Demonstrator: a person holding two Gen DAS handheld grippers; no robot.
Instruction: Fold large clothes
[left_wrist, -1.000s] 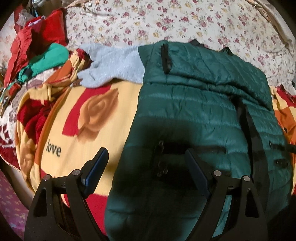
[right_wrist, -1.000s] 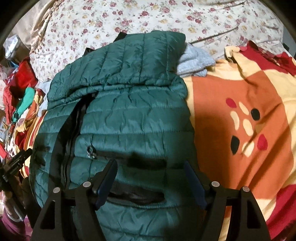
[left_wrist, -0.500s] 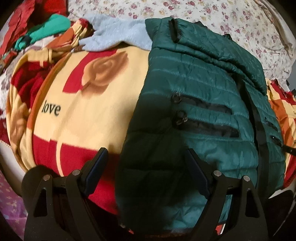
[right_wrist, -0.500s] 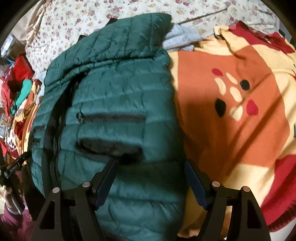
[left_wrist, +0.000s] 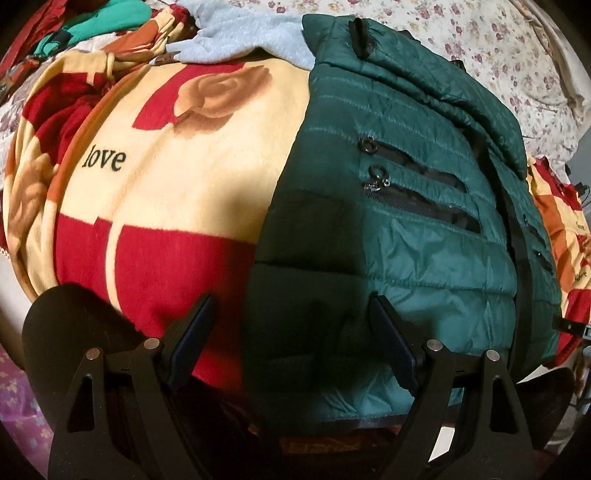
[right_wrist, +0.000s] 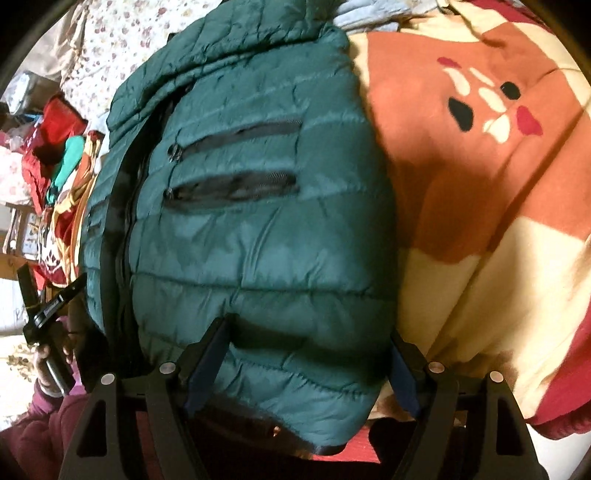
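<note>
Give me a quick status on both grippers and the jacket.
Left gripper open, right gripper open, both at the hem. Green puffer jacket flat on blanket, unheld. Nothing in the way.

A dark green quilted puffer jacket (left_wrist: 424, 236) lies front-up on a red, cream and orange printed blanket (left_wrist: 173, 206), its black centre zip closed, two chest pocket zips open, hem overhanging the edge.

both grippers (left_wrist: 291, 339) (right_wrist: 306, 363) pulled back to jacket (left_wrist: 424, 236) hem
</note>
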